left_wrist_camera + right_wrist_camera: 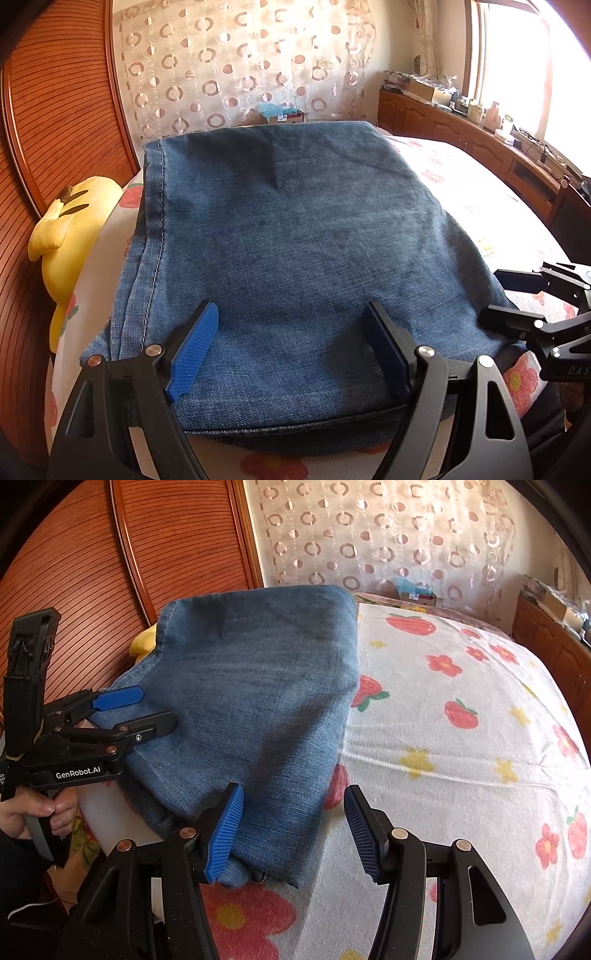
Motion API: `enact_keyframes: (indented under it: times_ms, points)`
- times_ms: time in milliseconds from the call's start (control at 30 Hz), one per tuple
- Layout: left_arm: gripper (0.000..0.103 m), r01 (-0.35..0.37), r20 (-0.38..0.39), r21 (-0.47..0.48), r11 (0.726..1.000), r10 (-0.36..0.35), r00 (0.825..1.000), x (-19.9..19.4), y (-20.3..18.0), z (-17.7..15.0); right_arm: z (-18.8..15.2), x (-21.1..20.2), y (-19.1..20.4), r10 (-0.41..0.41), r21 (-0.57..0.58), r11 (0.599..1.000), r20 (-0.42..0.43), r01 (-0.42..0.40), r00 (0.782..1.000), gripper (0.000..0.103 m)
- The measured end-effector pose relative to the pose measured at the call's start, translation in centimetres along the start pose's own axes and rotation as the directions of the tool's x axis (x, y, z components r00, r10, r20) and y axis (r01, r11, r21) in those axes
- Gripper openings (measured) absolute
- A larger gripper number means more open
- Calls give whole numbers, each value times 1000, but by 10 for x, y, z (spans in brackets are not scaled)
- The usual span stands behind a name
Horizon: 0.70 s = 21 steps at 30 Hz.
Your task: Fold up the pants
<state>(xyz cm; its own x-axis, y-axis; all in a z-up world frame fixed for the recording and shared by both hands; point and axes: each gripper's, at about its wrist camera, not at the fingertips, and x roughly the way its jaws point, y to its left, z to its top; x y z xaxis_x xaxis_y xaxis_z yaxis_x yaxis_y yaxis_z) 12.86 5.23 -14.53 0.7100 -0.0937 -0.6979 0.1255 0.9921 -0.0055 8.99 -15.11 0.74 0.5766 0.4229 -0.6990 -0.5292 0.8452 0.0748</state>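
- The blue denim pants (280, 236) lie on the bed with the white strawberry-and-flower printed cover (461, 738), toward its headboard side, close to the ribbed reddish-brown wooden headboard (62, 122). A soft yellow plush toy (70, 229) sits between the headboard and the denim.
- The pants are already gathered into a compact, thick rectangular bundle — several layers show stacked at the near edge and along the stitched left seam, and no loose leg trails out across the cover. From this I judge the main folds to be done.
- The top panel is mostly flat, with a small crease near the far end and a slight bulge at the near right corner, where the layers in the right wrist view look a little uneven.
- The left gripper (291, 350) is spread wide over the near edge of the bundle, its blue ribbed pads hovering at or just above the denim, clamping nothing.
- The right gripper (293, 834) is also spread wide; its left pad is at the bundle's near right corner and its right pad is over bare cover. It holds nothing.
- What seems left, as a judgement: at most a tidying press or squaring of that near right corner — otherwise the fold looks finished and both grippers are free to draw away.
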Motion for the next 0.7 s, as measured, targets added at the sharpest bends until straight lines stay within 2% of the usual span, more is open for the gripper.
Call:
enact_keyframes:
  times_ms: [167,233,300,467,700]
  points:
    - [81,3,-12,-16,1000,-4,1000,-1,4,2,-3,-2,0,5,-10,1000,6,-5,1000,54]
    - [81,29,-18,-42,999,-30,999,-7,8,4,-2,-1,2,22,-18,1000,4,-22,1000,47]
    - [81,51,-4,-58,997,-51,999,-16,12,6,-2,0,2,22,-21,1000,0,-22,1000,44]
    - [81,4,7,-37,999,-3,1000,-26,22,2,-2,0,3,26,-20,999,-2,-26,1000,41]
    - [81,-24,-30,-56,998,22,999,-16,31,-10,0,-1,2,42,-7,999,5,-42,999,28]
